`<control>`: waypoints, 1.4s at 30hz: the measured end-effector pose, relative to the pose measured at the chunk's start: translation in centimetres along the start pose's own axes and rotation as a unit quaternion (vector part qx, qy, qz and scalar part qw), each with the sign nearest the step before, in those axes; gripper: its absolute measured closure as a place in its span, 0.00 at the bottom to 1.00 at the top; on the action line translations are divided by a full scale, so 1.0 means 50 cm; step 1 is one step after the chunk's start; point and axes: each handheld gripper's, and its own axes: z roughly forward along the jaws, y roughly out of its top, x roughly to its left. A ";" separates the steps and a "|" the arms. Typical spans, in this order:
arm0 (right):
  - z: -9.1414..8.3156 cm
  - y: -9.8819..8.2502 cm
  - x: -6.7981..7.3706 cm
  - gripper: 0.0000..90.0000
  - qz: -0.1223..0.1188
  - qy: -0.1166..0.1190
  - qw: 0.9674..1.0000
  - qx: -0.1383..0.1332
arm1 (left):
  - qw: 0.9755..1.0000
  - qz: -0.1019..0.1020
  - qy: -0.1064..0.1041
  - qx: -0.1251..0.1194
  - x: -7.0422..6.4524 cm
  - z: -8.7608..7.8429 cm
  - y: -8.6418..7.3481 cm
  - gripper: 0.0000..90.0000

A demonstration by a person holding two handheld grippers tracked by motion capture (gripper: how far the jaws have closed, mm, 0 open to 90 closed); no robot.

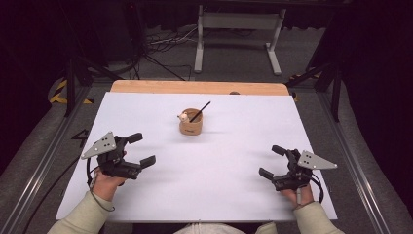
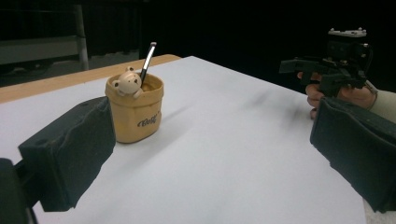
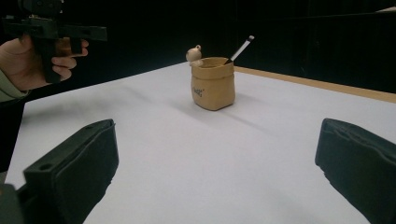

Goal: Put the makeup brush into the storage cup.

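Nearest the high camera, two sleeved forearms enter from the bottom edge. Left gripper (image 1: 138, 150) sits over the white table (image 1: 219, 170) at its near left, jaws spread wide and holding nothing. Right gripper (image 1: 272, 161) mirrors it at the near right, equally wide and empty. Between them, farther back near the centre, stands a tan pot (image 1: 191, 123) with a small bear figure (image 1: 183, 116) at its rim and a dark pen (image 1: 200, 111) leaning inside. Both grippers are well apart from the pot.

Left gripper view: black jaws frame the shot, gaping, nothing between them. Pot (image 2: 135, 109) stands upright ahead at left, bear (image 2: 126, 83) facing the camera, pen (image 2: 148, 62) tilted behind it.

Right gripper view: jaws wide, empty. Pot (image 3: 213, 83) stands upright ahead, bear (image 3: 194, 55) on its left rim, pen (image 3: 239, 49) slanting right.
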 end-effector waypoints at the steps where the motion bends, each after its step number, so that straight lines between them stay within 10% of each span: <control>1: 0.000 0.000 0.000 0.00 0.000 0.000 1.000 0.000 | 1.000 -0.003 -0.002 0.000 0.000 -0.002 -0.003 0.01; 24: -0.002 0.000 0.004 0.00 -0.006 0.003 1.000 -0.001 | 0.999 0.018 -0.010 0.031 0.001 -0.011 -0.085 0.02; 42: -0.002 -0.003 0.005 0.00 -0.006 0.006 1.000 0.001 | 0.999 -0.024 -0.024 0.020 0.014 -0.009 -0.103 0.01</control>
